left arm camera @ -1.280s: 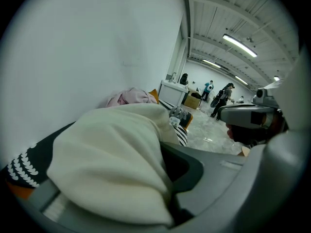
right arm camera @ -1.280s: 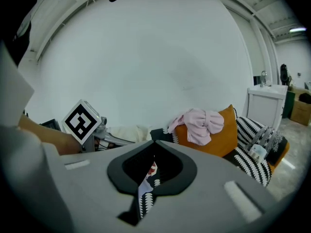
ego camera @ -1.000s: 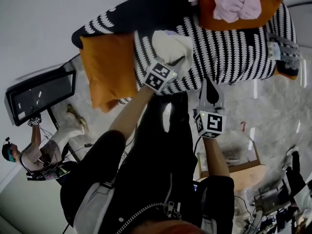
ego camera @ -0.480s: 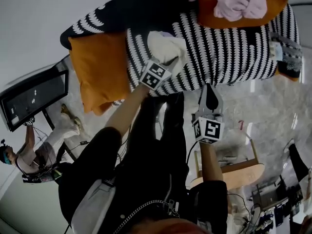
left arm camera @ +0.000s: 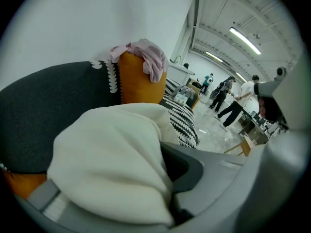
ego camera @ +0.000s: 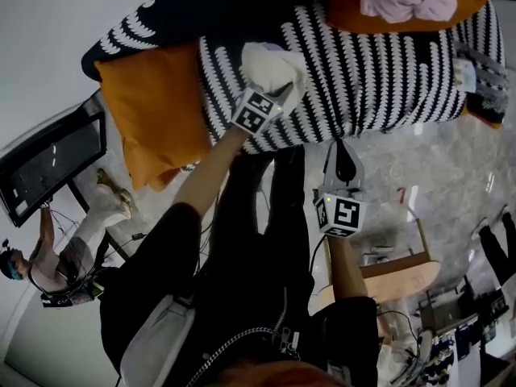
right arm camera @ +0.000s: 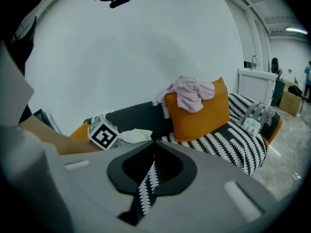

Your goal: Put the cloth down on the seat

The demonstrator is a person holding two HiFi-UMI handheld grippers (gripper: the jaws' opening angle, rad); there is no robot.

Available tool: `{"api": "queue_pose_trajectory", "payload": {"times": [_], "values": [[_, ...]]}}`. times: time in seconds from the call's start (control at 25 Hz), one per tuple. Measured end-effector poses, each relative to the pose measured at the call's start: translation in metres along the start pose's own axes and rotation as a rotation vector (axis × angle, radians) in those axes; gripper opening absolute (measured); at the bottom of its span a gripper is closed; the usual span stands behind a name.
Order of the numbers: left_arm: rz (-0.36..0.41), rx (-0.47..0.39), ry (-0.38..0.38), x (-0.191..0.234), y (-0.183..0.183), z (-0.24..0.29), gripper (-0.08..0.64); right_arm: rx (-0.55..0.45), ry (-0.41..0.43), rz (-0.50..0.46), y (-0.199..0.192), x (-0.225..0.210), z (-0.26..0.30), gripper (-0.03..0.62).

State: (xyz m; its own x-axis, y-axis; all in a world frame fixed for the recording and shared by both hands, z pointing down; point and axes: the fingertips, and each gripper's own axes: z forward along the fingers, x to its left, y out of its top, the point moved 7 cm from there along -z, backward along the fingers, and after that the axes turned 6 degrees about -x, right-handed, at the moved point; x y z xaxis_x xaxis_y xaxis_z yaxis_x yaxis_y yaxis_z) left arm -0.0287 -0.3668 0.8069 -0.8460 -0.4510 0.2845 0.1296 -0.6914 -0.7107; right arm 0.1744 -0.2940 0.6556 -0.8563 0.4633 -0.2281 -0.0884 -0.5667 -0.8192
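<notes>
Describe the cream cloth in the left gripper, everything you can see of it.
The cream cloth is plain, soft, thick-looking fabric bunched into rounded folds. The left gripper is shut on it, the bundle bulging past the jaws. It is over the black-and-white seat, beside the orange cushion; contact with the seat cannot be told.

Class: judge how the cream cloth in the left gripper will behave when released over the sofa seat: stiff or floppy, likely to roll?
Probably floppy: the cream cloth bulges in soft folds over the left gripper. Likely light, since one pinch carries it. It should slump and stay on the striped seat, not roll.
</notes>
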Motion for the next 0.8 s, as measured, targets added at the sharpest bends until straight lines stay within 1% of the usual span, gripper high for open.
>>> {"api": "queue_pose_trajectory", "payload": {"times": [0.16,0.32,0.56,0.8], "values": [[-0.007,0.015,0.000,0.008,-0.015,0.008,0.071,0.029,0.030,0.006,-0.014,0.015,0.010,-0.006],[-0.019,0.037,-0.005,0.016,-0.033,0.010,0.071,0.044,0.033,0.027,-0.025,0.028,0.023,-0.007],[-0.039,0.073,-0.007,0.024,-0.055,0.020,0.071,0.092,0.040,0.005,-0.041,0.024,0.029,-0.006],[-0.082,0.138,0.001,0.038,-0.080,0.044,0.071,0.115,0.035,-0.006,-0.047,0.014,0.041,-0.006]]}}
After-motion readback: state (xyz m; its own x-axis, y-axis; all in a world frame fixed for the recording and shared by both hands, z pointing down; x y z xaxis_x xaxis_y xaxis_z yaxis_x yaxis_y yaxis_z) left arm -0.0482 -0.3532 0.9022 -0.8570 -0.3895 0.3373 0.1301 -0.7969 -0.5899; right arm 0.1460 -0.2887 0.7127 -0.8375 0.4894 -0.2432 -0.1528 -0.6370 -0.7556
